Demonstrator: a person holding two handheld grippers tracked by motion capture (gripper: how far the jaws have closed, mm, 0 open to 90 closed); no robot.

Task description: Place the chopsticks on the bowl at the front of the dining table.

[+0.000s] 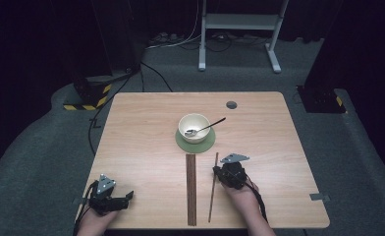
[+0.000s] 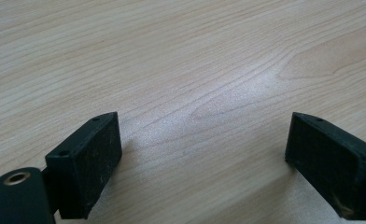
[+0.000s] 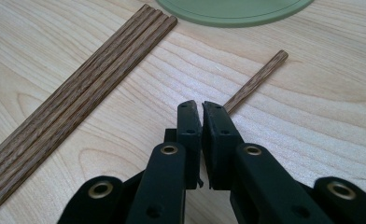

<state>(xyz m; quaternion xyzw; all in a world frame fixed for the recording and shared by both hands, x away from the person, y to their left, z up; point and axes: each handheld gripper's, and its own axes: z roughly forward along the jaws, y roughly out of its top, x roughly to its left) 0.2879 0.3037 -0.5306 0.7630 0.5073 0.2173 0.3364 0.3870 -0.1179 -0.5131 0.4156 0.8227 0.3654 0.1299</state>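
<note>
A cream bowl [image 1: 191, 123] with a metal spoon [image 1: 211, 125] in it stands on a green coaster [image 1: 206, 144] [image 3: 232, 11] at mid-table. In front of it lies a tight bundle of brown wooden chopsticks [image 1: 191, 189] [image 3: 78, 88]. A single chopstick [image 1: 211, 196] [image 3: 258, 79] lies just right of the bundle. My right gripper [image 1: 216, 170] [image 3: 201, 106] is shut, its tips right over that single stick, which runs out from under them. My left gripper [image 1: 126, 198] [image 2: 204, 140] rests open over bare wood at the front left.
The wooden table [image 1: 141, 137] has a round cable hole [image 1: 231, 104] at the back right. Beyond it are grey carpet, cables and a white stand's legs [image 1: 274, 54].
</note>
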